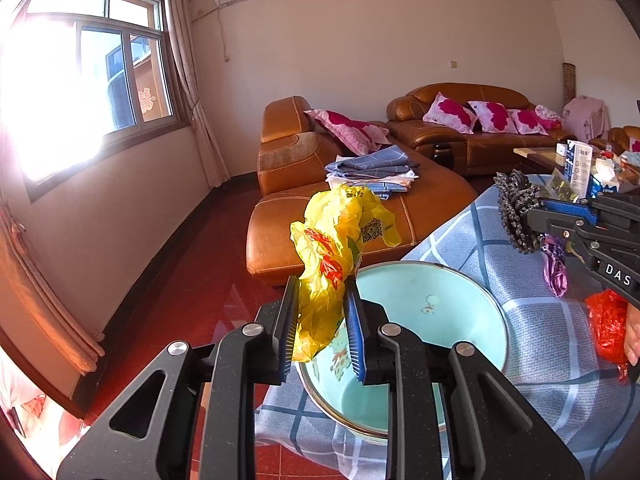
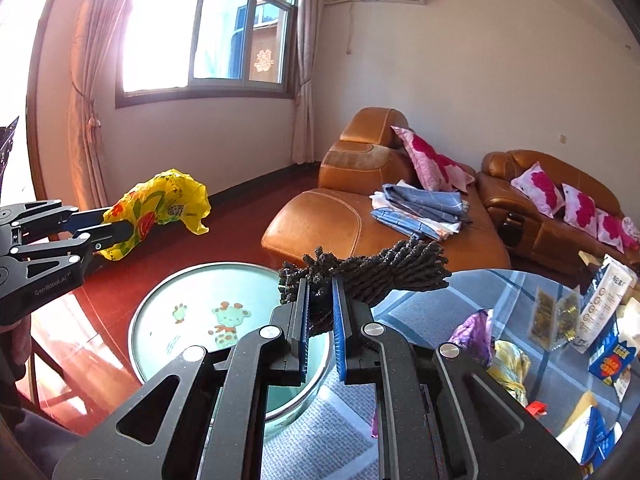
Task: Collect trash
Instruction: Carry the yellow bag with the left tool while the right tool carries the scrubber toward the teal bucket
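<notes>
1. Trash is what both tongs carry: the left tongs (image 1: 322, 320) are clamped, jaws only narrowly apart, on a crumpled yellow plastic bag (image 1: 340, 248); the right tongs (image 2: 320, 320) are closed as tight as they go on a dark bristly bundle (image 2: 360, 272) that looks like a clump of twisted fibres.
2. Both loads hang above or just beside the pale green basin (image 2: 168, 320), which sits at the near edge of the surface (image 2: 420, 312) on its blue checked cloth, with a cartoon giraffe printed inside. I judge it to be the collecting vessel, though nothing lies in it yet.
3. Handling, as a judgement: the bag is very light, thin and slippery, so it will cling to the pads and may drift on release; gripping a bunched fold, as now, is right. The bundle is soft, springy and light; pinching its waist keeps the strands together, though loose ends could shed.
4. Further along the surface more trash waits: a purple wrapper (image 2: 476, 332), a yellowish wrapper (image 2: 508, 364) just beyond it, and a red plastic bag (image 1: 608, 324) near the person's hand in the left view.
5. At the far edge stand cartons and packets (image 2: 604, 300); whether these are trash I cannot tell.
6. Beyond lies a leather sofa (image 2: 352, 216) with folded cloths.
</notes>
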A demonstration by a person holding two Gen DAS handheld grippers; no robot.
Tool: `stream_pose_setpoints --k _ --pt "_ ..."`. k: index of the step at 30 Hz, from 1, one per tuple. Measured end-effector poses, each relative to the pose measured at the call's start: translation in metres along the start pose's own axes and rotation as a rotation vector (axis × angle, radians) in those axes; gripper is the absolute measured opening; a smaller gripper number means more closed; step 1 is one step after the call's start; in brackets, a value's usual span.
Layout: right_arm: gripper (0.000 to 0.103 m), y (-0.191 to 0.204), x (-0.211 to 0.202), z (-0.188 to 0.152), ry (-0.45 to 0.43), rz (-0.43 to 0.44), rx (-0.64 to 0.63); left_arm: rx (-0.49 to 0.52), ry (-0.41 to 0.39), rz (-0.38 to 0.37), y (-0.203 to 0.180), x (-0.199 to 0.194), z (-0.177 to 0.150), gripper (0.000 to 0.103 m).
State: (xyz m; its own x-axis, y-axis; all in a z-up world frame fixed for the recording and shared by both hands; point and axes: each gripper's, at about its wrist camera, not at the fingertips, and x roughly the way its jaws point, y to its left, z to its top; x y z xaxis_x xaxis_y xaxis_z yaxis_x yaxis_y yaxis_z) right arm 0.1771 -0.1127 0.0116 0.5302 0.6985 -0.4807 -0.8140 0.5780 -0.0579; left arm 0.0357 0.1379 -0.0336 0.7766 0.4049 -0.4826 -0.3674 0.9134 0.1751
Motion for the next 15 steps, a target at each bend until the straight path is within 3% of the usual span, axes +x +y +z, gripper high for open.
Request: stream_pose_setpoints --k 15 --pt "0.011 0.008 0.015 -0.004 0.040 0.046 -0.057 0.022 0.054 -0.005 -0.001 0.010 -0.001 0.023"
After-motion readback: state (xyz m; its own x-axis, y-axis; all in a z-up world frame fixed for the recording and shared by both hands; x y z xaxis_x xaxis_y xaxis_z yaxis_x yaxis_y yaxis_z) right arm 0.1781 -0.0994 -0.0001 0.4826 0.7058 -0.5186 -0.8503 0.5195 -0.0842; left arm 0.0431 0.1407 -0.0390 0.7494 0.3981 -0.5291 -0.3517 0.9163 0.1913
